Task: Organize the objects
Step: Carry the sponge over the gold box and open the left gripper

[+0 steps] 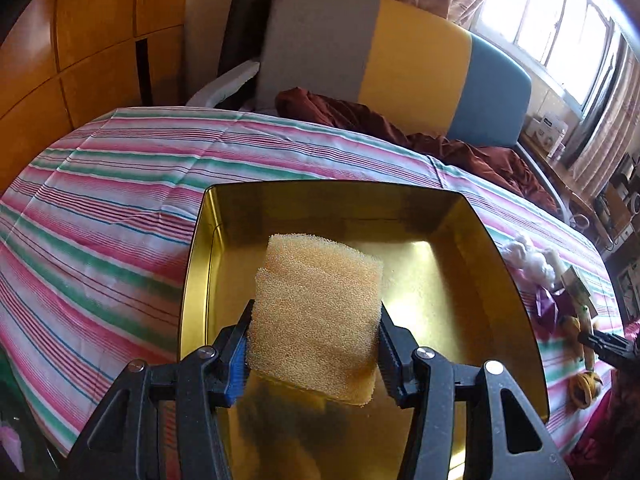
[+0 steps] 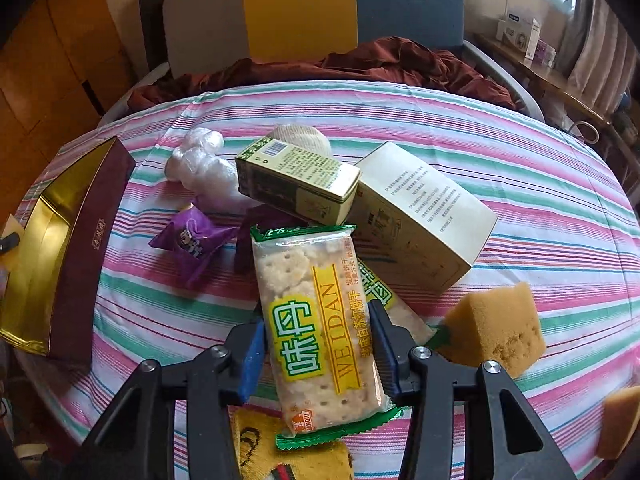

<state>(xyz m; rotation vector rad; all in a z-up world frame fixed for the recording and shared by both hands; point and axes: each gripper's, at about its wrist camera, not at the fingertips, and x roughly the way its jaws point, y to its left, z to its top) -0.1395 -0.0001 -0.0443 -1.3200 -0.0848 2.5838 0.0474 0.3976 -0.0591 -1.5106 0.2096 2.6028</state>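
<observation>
In the left wrist view, the left gripper [image 1: 314,344] holds a tan, coarse-pored foam sponge block [image 1: 318,320]; its fingers [image 1: 236,360] stand partly apart and press on the sponge's two sides. The sponge hangs over the open gold-lined metal tin [image 1: 500,272], which lies on a bed covered in a pink, green and white striped sheet [image 1: 120,200]. Beyond the tin, at the far edge, lies a crumpled dark red cloth [image 1: 460,148], and behind it stands a headboard in grey, yellow and blue panels [image 1: 416,76].

In the right wrist view, the same tin [image 2: 36,248] sits at the left with its maroon outer wall showing. To its right lie a purple foil snack packet [image 2: 192,240] and, farther off, a white crinkled plastic bundle [image 2: 200,160]. In the middle, the right gripper [image 2: 320,356] has its fingers [image 2: 252,360] closed narrowly on a clear, green-edged cracker packet [image 2: 316,328], one on each long side. No earlier view shows how they came to close. Beneath the packet's near end lies a yellow patterned cloth [image 2: 260,448]. Beyond it a small green-printed carton [image 2: 296,180] leans on a larger cream carton [image 2: 420,220]. To the right, a yellow sponge wedge [image 2: 496,328] lies on the sheet just beside the gripper, and another sponge piece [image 2: 618,420] sits at the right edge.
</observation>
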